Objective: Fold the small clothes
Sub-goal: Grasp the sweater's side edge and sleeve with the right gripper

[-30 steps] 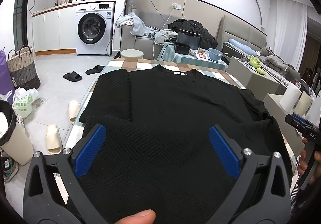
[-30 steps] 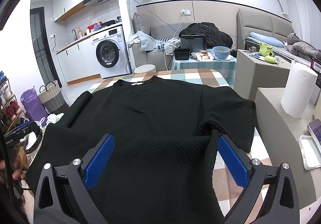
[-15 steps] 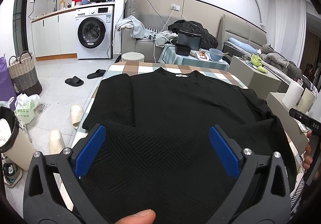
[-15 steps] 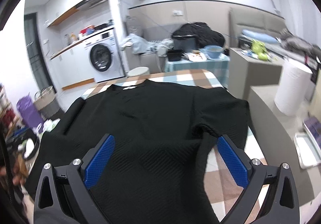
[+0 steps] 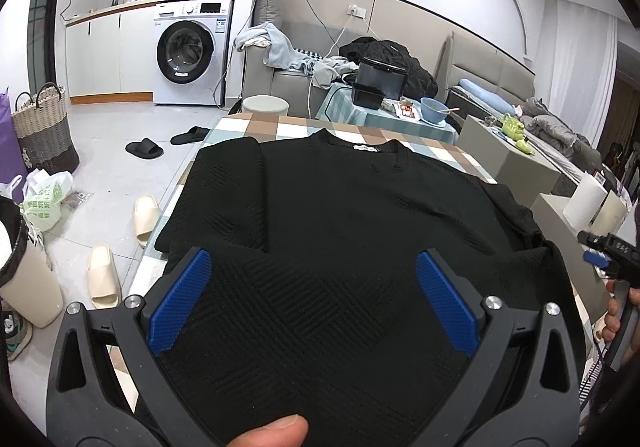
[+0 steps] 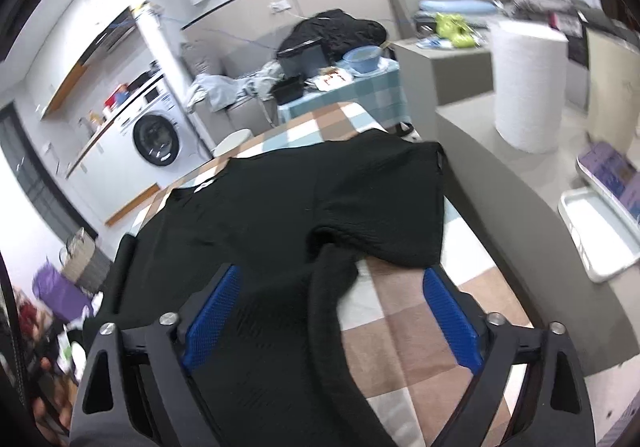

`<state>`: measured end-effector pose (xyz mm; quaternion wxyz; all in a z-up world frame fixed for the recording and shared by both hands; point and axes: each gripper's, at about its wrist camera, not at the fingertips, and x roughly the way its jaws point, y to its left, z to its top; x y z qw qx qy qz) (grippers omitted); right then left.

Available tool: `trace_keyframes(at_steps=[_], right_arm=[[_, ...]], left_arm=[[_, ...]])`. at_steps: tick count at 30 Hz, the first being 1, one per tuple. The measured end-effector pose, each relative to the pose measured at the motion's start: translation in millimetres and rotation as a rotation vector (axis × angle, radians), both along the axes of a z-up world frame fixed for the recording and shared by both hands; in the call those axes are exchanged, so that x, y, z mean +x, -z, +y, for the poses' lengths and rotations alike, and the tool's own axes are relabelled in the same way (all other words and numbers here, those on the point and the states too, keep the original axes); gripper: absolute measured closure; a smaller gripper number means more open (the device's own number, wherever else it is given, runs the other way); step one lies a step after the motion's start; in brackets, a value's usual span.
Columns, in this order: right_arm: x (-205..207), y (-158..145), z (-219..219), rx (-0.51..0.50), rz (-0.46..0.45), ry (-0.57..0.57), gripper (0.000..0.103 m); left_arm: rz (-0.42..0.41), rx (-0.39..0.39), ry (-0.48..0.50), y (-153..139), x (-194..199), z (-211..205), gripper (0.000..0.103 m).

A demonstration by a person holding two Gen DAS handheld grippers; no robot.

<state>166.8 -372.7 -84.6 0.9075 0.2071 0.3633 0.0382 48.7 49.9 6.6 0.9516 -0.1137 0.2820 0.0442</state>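
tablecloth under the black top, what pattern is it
Brown, white and pale blue checks on the tablecloth, clearest in the right wrist view.

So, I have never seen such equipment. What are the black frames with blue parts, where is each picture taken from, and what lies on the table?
There is no robot here. A person holds one hand tool in each hand, and each tool carries a camera looking forward between its two blue pads.

The left camera shows the left tongs open above a black sweater. The right tongs appear at that picture's right edge.

The right camera is tilted and blurred. It shows the right tongs, their jaws closing, with the sweater's side edge between the pads; nothing is gripped yet.

The sweater lies flat on a checked tablecloth, one sleeve already folded inward. A paper towel roll stands nearby.
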Motion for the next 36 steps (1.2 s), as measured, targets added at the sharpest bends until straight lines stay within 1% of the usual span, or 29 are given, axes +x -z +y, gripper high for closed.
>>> trace_keyframes(at_steps=[2,4,6,8,13,14,15,16,17,19,20,24,25,31,35,36], right_arm=[[9,12,-13,0.061,0.047,0.026,0.025],[17,23,-24,0.126,0.086,0.045,0.025],[24,33,-33,0.171,0.125,0.057,0.026],[29,43,-41,0.236,0.147,0.061,0.026],[44,64,-55,0.358,0.186,0.075,0.027],[47,67,-57,0.383,0.190,0.088,0.030],[50,70,-59,0.402,0.188,0.103,0.031],[52,71,-59,0.406,0.191,0.118,0.031],[55,73,-62,0.408,0.186,0.138,0.034],[63,72,-65,0.394,0.179,0.156,0.035],[68,70,-67,0.360,0.174,0.178,0.037],[89,68,-74,0.296,0.184,0.199,0.052],[92,68,-76,0.281,0.191,0.206,0.053],[98,66,-86,0.160,0.201,0.224,0.053],[106,66,-83,0.073,0.198,0.227,0.053],[108,67,-81,0.042,0.206,0.229,0.055]], left_arm=[[-0.002,-0.005,0.000,2,4,-1,0.001],[-0.005,-0.004,0.000,2,6,-1,0.001],[-0.009,0.001,0.007,3,9,-1,0.001],[-0.008,0.002,0.013,5,12,-1,0.001],[0.005,-0.021,0.009,12,21,-1,0.001],[0.006,-0.023,0.010,14,22,-1,0.001],[0.008,-0.022,0.014,15,24,-2,0.001],[0.008,-0.015,0.024,16,25,-4,0.001],[0.006,-0.008,0.030,17,25,-6,0.001],[0.009,0.011,0.041,18,27,-10,0.001],[0.012,0.015,0.050,19,28,-12,0.001],[0.019,0.034,0.063,20,29,-18,0.001],[0.020,0.037,0.063,20,29,-20,0.001],[0.022,0.040,0.057,23,29,-22,0.001],[0.030,0.031,0.067,25,30,-23,0.001],[0.031,0.032,0.071,25,31,-23,0.001]])
